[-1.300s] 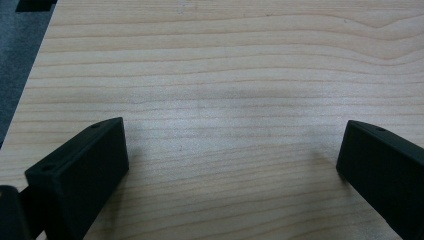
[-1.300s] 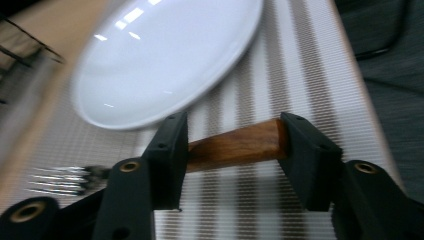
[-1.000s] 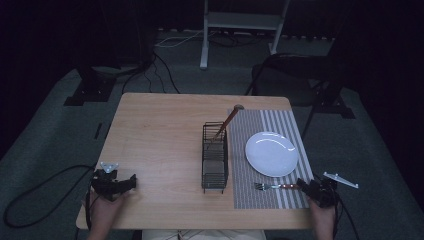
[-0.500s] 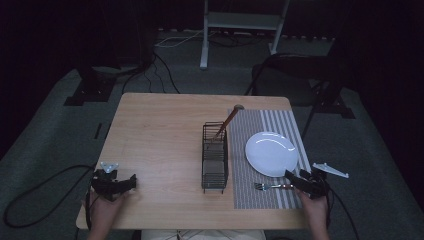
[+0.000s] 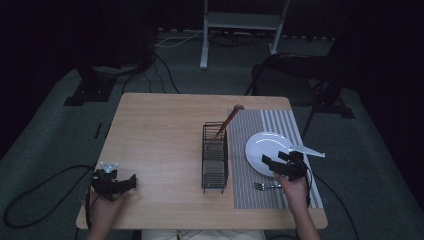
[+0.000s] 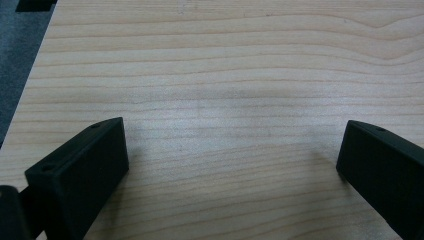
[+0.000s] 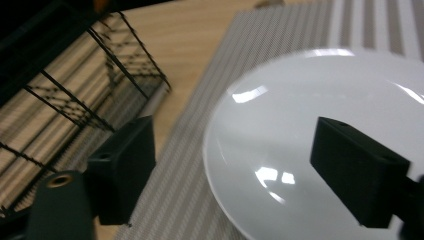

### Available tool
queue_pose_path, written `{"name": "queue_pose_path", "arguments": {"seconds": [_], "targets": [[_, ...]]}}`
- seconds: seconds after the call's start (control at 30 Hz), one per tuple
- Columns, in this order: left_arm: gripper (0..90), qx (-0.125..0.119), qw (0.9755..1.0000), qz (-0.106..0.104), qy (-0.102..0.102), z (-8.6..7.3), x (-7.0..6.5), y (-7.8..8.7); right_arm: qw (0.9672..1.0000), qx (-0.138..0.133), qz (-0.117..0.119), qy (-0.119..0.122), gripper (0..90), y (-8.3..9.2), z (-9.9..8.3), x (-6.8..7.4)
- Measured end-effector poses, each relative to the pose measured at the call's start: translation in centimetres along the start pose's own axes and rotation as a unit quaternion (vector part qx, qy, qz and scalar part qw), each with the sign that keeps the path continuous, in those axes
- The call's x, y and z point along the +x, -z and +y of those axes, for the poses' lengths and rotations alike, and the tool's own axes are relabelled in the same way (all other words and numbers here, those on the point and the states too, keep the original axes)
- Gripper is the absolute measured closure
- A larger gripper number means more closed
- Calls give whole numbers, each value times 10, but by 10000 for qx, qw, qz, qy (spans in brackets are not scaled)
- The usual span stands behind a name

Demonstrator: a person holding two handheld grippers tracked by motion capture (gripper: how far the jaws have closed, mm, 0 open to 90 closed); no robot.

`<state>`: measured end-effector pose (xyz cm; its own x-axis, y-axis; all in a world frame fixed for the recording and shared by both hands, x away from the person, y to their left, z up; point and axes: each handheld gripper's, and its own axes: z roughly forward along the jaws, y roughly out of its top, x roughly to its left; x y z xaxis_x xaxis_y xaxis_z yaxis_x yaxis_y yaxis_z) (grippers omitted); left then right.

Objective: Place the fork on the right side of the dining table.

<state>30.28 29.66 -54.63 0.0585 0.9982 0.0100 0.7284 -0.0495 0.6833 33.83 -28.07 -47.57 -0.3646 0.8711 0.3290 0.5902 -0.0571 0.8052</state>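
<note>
A white plate (image 5: 265, 144) lies on a striped placemat (image 5: 250, 195) right of the table's middle. My right gripper (image 5: 273, 161) hovers over the plate's near edge. In the right gripper view its jaws (image 7: 235, 150) stand wide apart above the plate (image 7: 310, 100); they have just been opening, with nothing between them. A metal fork (image 5: 266, 186) lies on the mat in front of the plate, free of the jaws. My left gripper (image 5: 132, 181) rests at the table's front left corner, open (image 6: 230, 145) over bare wood.
A black wire rack (image 5: 215, 159) stands at the table's middle, left of the mat, with a wooden spoon (image 5: 228, 123) leaning out of its far end. In the right gripper view the rack (image 7: 75, 90) is close on the left. Cables and stand legs lie on the floor around the table.
My right gripper has left the fork's handle at the mat's front right, lifting and moving left and away over the plate's near edge. Its jaws have widened. The left gripper has kept still.
</note>
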Motion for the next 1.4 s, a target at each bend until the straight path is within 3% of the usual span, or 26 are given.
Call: {"name": "queue_pose_path", "arguments": {"seconds": [0.3,0.4,0.6,0.63,0.83,1.03,1.17,1.2,1.23,1.3,1.4], "targets": [[1,3,10000,-1,-14,0,0,0,10000,-8,16,-18,154,-24,33,14],[0,-4,10000,-1,-7,0,0,0,9999,-21,37,-130,152,-34,44,17],[0,-4,10000,1,-7,0,0,0,9997,-75,201,-124,136,-50,62,29],[0,4,10000,-1,-15,0,0,0,9993,-73,334,-154,136,-54,67,34],[0,3,10000,-10,-26,0,0,0,9987,-165,442,-172,150,-65,80,45],[0,0,10000,-25,-40,0,-1,0,9957,-124,835,-382,252,-87,85,55],[0,0,10000,-27,-42,0,-1,0,9954,-71,893,-352,310,-95,85,60],[0,0,10000,-26,-41,0,-1,0,9955,-37,901,-307,312,-99,85,63],[0,0,10000,-27,-40,0,-1,0,9951,43,944,-289,368,-111,85,68],[0,-1,10000,-27,-41,0,-1,0,9954,68,926,-248,385,-114,85,70],[1,1,10000,-26,-41,0,-1,0,9961,151,865,-110,542,-121,85,75]]}}
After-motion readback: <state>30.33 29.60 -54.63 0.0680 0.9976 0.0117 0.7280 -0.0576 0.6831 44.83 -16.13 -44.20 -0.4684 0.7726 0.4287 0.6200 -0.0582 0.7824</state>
